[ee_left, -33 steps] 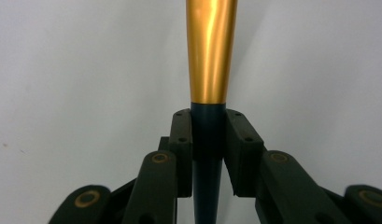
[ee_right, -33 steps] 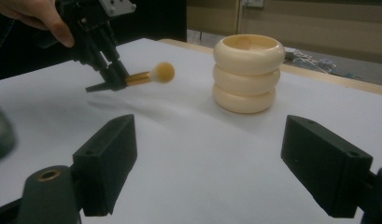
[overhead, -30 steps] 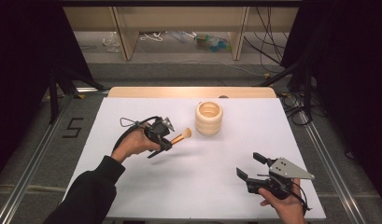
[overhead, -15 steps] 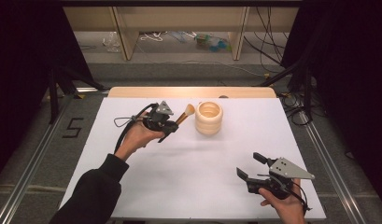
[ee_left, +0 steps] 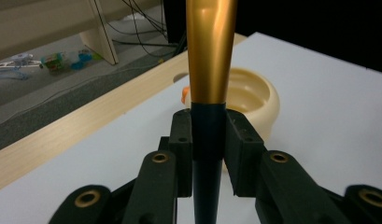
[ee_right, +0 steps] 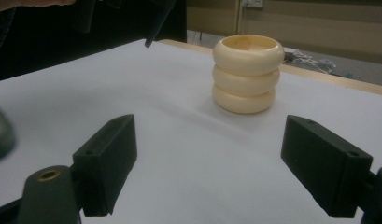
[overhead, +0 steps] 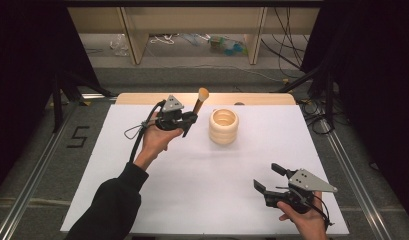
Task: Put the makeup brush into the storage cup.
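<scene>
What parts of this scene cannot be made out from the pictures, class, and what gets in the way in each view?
- Brush head: cut off by the top edge in the left gripper view; small in the high view.
- Inside of the cream holder: its own rim hides the bottom in every view.
- Brush handle end: hidden behind the left gripper in the high view.
- Left gripper in the right gripper view: cut off by the top edge.
- Floor items behind the table: too small.

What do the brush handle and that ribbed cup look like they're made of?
Brush: the gold upper section looks like polished metal or metallic-coated plastic, with a sharp highlight; the dark lower handle is smooth, likely plastic or lacquered wood. Cup: cream, even colour and soft sheen, probably moulded plastic, possibly glazed ceramic.
</scene>
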A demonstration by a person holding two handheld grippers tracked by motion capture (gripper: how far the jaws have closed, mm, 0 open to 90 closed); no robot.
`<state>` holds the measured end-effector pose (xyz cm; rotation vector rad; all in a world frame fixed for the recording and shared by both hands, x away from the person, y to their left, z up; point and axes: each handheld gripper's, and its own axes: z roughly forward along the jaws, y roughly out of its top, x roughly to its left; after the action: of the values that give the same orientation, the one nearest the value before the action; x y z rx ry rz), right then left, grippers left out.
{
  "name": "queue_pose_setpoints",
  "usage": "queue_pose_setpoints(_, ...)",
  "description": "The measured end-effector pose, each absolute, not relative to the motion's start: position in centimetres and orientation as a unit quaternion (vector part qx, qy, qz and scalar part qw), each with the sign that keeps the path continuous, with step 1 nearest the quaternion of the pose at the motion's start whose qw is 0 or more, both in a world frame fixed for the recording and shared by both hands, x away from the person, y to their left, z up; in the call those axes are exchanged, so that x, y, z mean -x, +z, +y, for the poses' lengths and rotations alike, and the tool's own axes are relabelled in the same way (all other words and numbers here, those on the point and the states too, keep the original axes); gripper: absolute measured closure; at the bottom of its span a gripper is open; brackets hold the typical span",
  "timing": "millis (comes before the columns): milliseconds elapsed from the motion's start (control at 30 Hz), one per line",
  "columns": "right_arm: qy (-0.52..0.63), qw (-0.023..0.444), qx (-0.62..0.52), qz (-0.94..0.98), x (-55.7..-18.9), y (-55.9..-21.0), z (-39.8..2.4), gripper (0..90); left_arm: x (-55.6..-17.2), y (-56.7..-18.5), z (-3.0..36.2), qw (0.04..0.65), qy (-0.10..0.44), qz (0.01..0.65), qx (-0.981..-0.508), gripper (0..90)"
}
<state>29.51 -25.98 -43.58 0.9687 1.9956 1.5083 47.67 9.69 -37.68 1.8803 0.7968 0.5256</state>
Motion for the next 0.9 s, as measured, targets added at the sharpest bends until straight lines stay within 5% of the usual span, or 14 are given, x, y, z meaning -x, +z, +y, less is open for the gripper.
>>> queue_pose_setpoints(900,0.543,0.234,-0.347,0.728,-29.6,-43.6,-26.3,19.4,-49.9,-36.8,4.8,0.576,0.232,0.321,-0.716,74.4)
